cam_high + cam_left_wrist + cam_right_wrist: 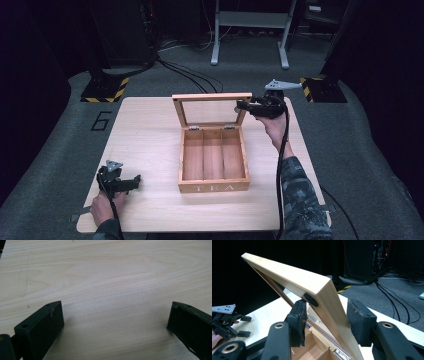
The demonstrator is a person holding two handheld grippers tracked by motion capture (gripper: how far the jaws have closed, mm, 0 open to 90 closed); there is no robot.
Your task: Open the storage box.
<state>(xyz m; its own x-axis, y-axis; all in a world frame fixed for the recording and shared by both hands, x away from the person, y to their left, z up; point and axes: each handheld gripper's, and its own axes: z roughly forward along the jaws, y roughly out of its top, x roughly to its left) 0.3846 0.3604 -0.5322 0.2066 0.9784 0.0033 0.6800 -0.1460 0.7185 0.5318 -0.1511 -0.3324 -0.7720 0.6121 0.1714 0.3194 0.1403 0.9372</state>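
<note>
Right gripper [325, 322] is clamped on the side rail of the lid [212, 97], its pads squeezing the pale wood frame from both faces near the free corner. That lid stands raised at the back of the box [214, 187], hinged along the rear wall, and the box sits in the middle of the table [150, 145] with its three bare compartments open to view.

My guess is the lid is light and stiff, but its pane looks like glass or clear plastic, so it is best held by the wooden frame, as now, and never by the pane. Smooth finished wood may slip under the pads, and a grip near the corner gives good leverage on the small hinges, which could strain if the lid is pushed past upright. Box itself looks light enough to slide if the lid is tugged.

Left gripper [119, 181] rests low near the table's front left corner, well apart from the box, jaws spread wide over bare tabletop with nothing between them.
</note>
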